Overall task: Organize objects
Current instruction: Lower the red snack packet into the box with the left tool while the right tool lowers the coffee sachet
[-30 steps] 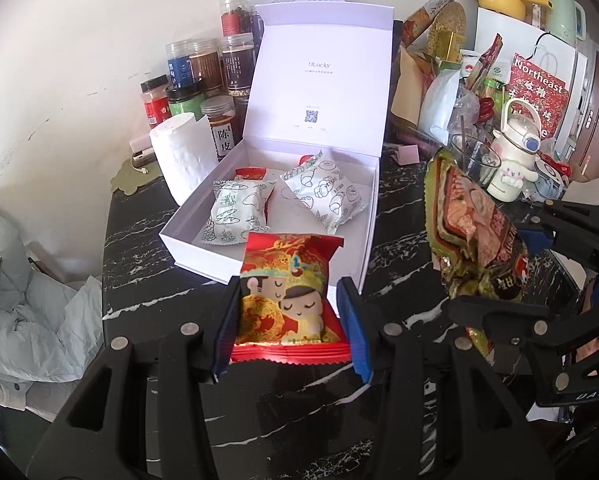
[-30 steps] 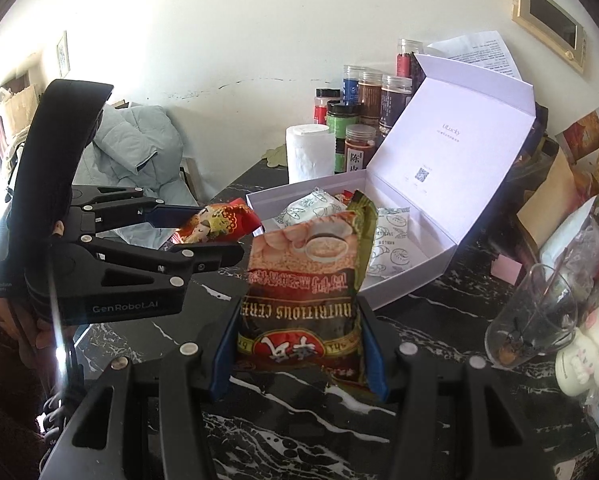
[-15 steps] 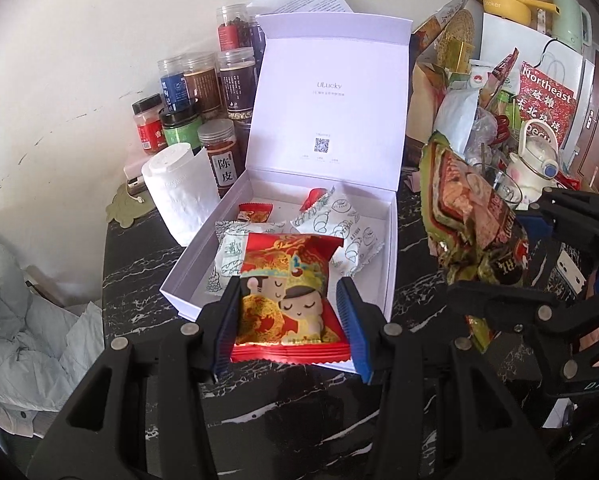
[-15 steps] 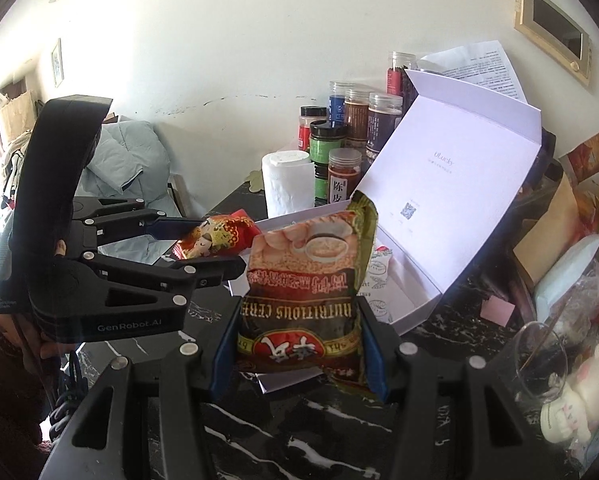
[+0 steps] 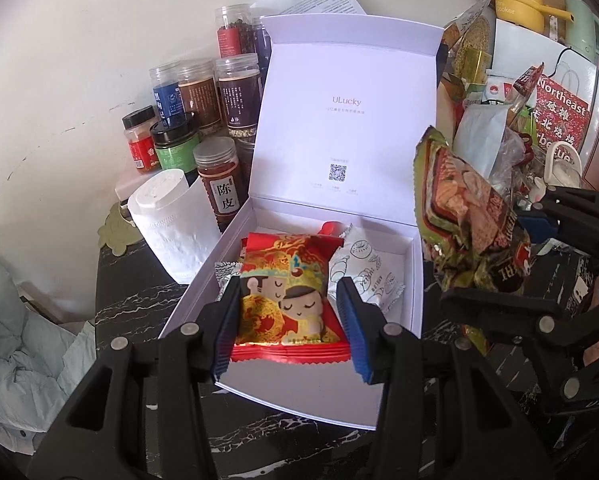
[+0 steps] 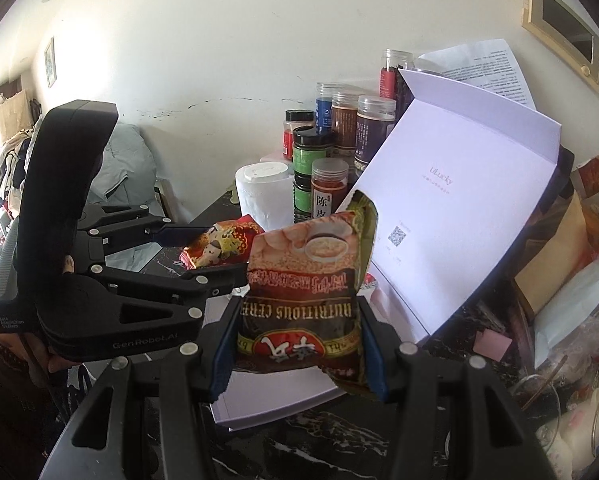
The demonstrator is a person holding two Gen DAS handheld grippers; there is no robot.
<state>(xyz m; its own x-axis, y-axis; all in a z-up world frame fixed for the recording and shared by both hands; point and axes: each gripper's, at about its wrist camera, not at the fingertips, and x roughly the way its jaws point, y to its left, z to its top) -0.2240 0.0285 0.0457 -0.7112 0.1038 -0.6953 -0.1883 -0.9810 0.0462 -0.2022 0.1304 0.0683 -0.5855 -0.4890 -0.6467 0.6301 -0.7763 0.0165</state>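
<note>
My left gripper [image 5: 289, 326] is shut on a red snack packet [image 5: 289, 300] with two cartoon figures, held over the near part of the open white box [image 5: 299, 396]. Inside the box lie white printed packets [image 5: 365, 276] and a small red one. My right gripper [image 6: 297, 350] is shut on a brown cereal packet [image 6: 307, 292], held above the box's near right corner [image 6: 259, 400]. In the left wrist view that cereal packet [image 5: 465, 216] hangs at the box's right side. The red packet [image 6: 219, 242] and the left gripper show at the left of the right wrist view.
Several spice jars [image 5: 219, 176] and a paper roll [image 5: 171, 220] stand against the wall left of the box. The raised lid [image 5: 347, 116] blocks the far side. Bags, a glass [image 6: 539, 404] and a small kettle [image 5: 561, 164] crowd the right. The black marble table [image 5: 135, 300] ends left, above pale cloth [image 5: 23, 360].
Both grippers have moved forward toward the box with their packets. The red packet now hangs over the box's inside, and the cereal packet has come level with the box's right wall.
</note>
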